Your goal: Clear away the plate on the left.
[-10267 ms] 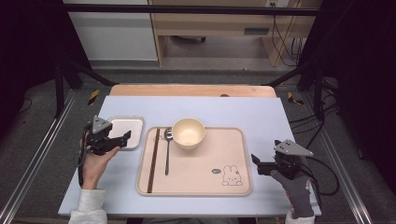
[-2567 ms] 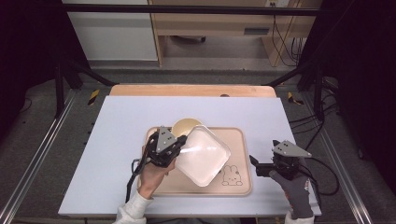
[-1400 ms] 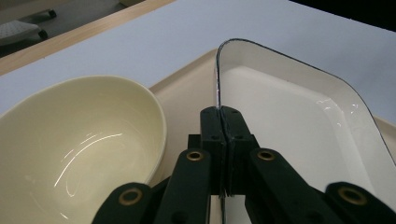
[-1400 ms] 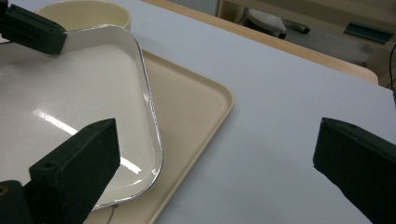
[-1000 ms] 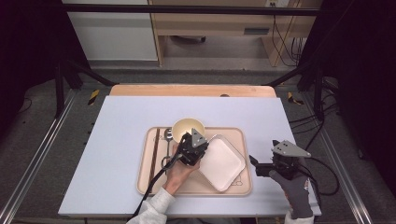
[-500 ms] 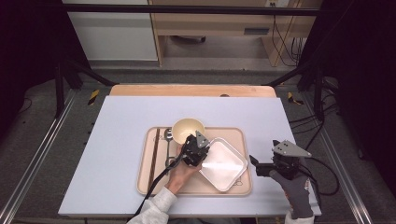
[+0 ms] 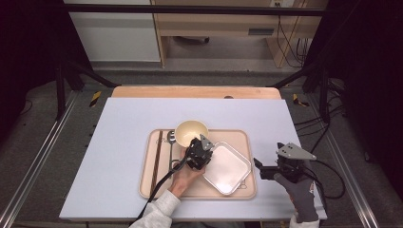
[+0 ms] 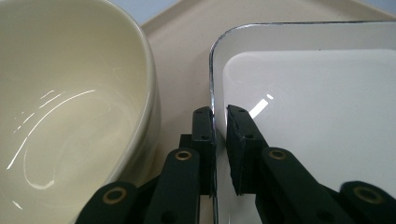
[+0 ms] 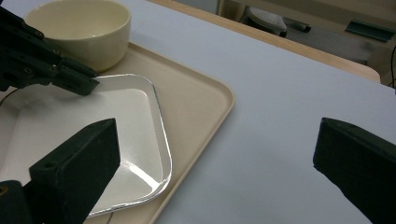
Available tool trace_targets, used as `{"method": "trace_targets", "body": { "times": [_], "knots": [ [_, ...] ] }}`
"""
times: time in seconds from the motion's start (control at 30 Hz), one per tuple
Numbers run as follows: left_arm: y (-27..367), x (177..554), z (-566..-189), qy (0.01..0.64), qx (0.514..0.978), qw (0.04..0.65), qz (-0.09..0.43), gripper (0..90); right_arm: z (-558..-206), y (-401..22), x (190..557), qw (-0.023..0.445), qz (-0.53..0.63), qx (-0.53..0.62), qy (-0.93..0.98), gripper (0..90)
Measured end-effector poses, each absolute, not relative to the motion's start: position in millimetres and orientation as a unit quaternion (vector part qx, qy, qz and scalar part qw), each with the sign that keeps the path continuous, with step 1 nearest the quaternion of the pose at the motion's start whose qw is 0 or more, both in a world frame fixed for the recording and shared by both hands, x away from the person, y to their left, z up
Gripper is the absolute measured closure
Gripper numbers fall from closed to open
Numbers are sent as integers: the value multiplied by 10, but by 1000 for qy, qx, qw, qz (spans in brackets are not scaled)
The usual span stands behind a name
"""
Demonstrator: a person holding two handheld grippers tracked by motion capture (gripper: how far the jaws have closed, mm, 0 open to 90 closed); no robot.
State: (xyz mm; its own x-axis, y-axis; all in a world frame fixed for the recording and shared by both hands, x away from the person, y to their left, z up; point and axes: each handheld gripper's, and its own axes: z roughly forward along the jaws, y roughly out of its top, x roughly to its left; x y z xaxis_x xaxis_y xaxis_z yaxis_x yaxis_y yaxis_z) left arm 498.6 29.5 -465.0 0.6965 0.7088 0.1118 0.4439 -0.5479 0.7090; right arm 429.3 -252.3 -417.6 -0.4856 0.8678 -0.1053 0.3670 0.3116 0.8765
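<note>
The white square plate [image 7: 227, 167] is shallow, with rounded corners, a raised wall and a thin dark line running along its lip; its glossy inside throws back a bright streak of light in the left gripper view, where the same plate [image 8: 308, 93] spreads ahead and to the right of the jaws. It lies flat on the right half of the beige tray [image 7: 243, 137], turned so its corners point toward the tray's sides. The left gripper [image 7: 205, 157] straddles the plate's near-left rim: one jaw stands outside the wall, the other inside over the plate's floor. Its jaws have just been easing apart, and in the left gripper view a slim gap shows between the inner pad and the rim, so the pads look slack on the rim rather than clamped. Just to the left of that gripper sits the cream bowl [image 8: 70, 102], round and shiny, close to the plate but not touching it. The right gripper [image 7: 260, 168] is held off the tray's right edge over the pale blue table [image 7: 119, 128], well apart from the plate, its jaws standing wide with nothing between them. No readable writing or brand mark shows on the plate, bowl or tray.
</note>
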Motion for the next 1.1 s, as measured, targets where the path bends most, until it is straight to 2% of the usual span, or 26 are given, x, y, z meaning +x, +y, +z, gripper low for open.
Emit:
{"method": "trace_targets", "body": {
  "times": [0.3,0.63,0.93,1.1],
  "knots": [
    [288,4982,-4680,332,862,327,198,802,-4173,-2527,4290,299,420,410,753,9],
    [381,4809,-4503,319,856,358,192,691,-4169,-2534,4288,298,421,411,752,9],
    [644,4616,-4274,307,847,392,187,603,-4173,-2532,4293,298,421,411,751,8],
    [863,4533,-4151,301,836,412,201,515,-4170,-2531,4289,298,421,413,751,8]
  ]
}}
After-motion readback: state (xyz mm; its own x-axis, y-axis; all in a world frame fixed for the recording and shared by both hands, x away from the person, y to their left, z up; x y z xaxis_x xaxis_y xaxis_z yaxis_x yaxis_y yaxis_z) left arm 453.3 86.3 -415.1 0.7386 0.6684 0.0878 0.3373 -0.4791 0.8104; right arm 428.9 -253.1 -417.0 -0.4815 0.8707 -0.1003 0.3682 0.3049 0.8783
